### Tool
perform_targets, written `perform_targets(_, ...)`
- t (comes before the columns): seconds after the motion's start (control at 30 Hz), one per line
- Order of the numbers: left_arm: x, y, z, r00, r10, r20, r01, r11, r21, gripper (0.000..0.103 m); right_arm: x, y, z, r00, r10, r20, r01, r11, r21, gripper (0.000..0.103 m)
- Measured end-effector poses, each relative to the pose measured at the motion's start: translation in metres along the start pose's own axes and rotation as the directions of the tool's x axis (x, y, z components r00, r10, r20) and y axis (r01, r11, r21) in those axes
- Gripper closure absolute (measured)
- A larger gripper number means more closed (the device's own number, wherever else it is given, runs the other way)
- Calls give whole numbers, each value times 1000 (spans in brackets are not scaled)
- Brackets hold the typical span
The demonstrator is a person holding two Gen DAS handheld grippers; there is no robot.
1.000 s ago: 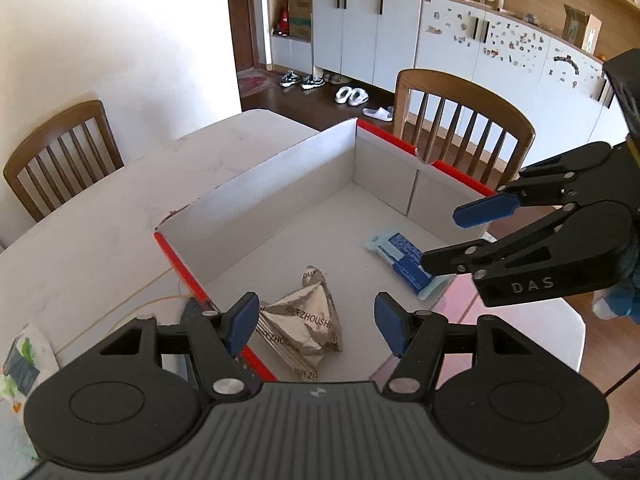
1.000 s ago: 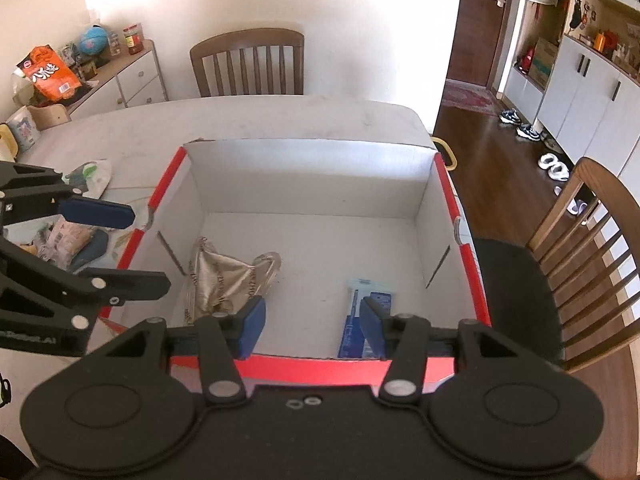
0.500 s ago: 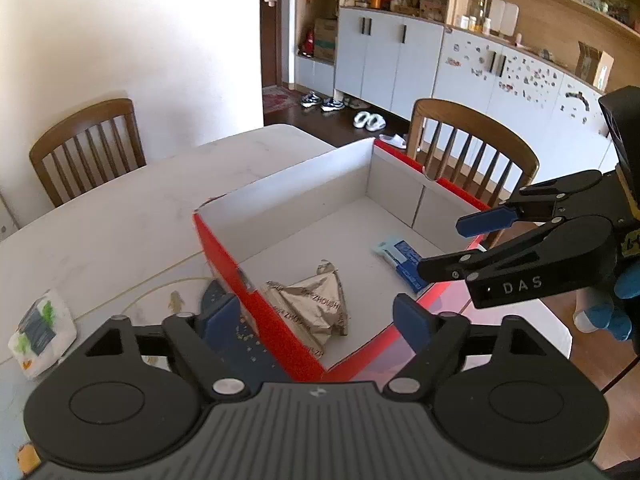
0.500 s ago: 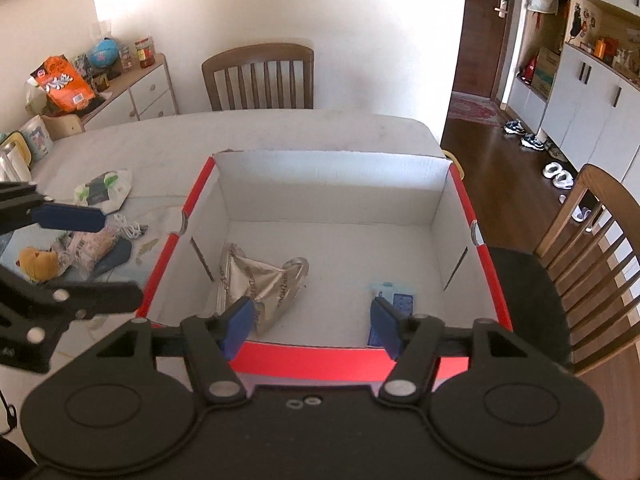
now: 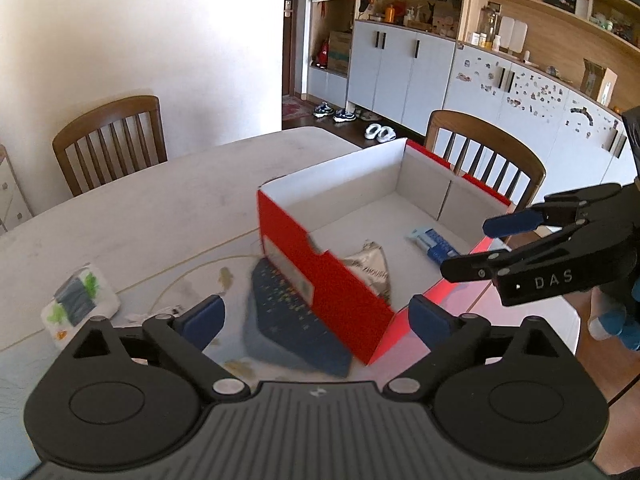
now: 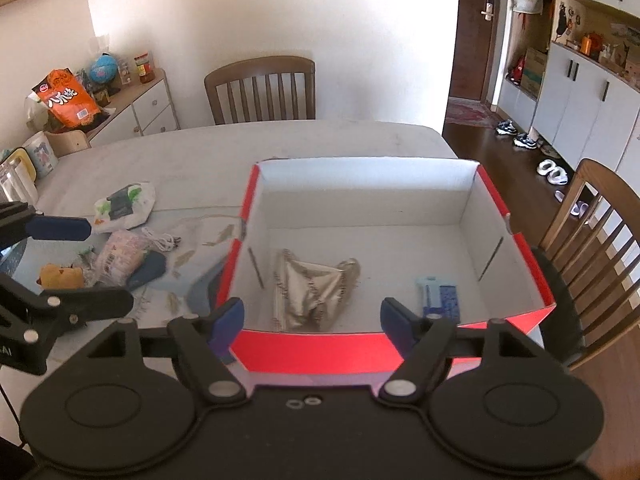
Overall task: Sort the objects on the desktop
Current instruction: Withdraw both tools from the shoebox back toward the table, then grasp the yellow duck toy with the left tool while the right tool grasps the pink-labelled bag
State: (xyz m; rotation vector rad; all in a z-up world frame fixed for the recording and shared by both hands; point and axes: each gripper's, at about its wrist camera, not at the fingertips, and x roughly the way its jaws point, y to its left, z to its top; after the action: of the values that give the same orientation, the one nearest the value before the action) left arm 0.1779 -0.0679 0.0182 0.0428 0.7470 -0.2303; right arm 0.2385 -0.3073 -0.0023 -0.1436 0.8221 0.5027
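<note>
Box [image 6: 504,216] walls, red outside and white inside, stood straight ahead of my right gripper [image 6: 312,314], whose jaws were spread wide and held nothing; its near red wall sat just beyond my right fingertips. Inside, a crumpled silver pouch [image 6: 316,284] lay just past the gap between those jaws, toward the left finger, and a blue packet [image 6: 440,294] lay on the box floor close ahead of the right finger. The two were apart from each other.

My left gripper [image 5: 316,316] was also spread wide and empty. The box's near corner [image 5: 320,280] stood between and just beyond its jaws, with the pouch [image 5: 372,266] showing over the red wall and the packet [image 5: 432,242] farther in, toward my right gripper [image 5: 472,246], which hung at the right of that view over the box's corner.

Outside the box, left of my right jaws, loose things lay on the table [image 6: 320,140]: a white wipes pack [image 6: 124,204], a pink packet [image 6: 120,254], a white cable [image 6: 162,240], a small yellow toy [image 6: 60,276] and a dark blue piece [image 6: 150,270]. My left gripper [image 6: 84,268] hung over that cluster. From the left camera, a dark blue patterned thing [image 5: 288,316], blurred, lay beside the box's red wall, just beyond my left jaws, and the wipes pack [image 5: 78,300] sat off to the left of them.

Chairs [image 6: 260,88] stood at the far side of the table.
</note>
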Motion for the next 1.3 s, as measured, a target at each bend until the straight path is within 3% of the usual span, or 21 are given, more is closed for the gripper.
perform_targets(0.13, -11, 18, -11, 1000, -1, 7, 1, 1000, -9, 2, 0, 22, 0, 1000, -18, 18, 18, 1000, 1, 12)
perform_targets(0.27, -20, 39, -22, 1000, 5, 5, -5, 1000, -11, 1, 2, 45, 1, 999, -7, 31, 7, 1000, 10, 10)
perform_targets(0.87, -45, 119, -66, 996, 87, 19, -86, 995, -49, 1, 38, 130, 16, 998, 50, 31, -50, 999, -8, 10)
perform_targets(1.3, -38, 166, -92, 993, 121, -18, -122, 989, -84, 1, 75, 176, 21, 996, 93, 4, -92, 995, -27, 10)
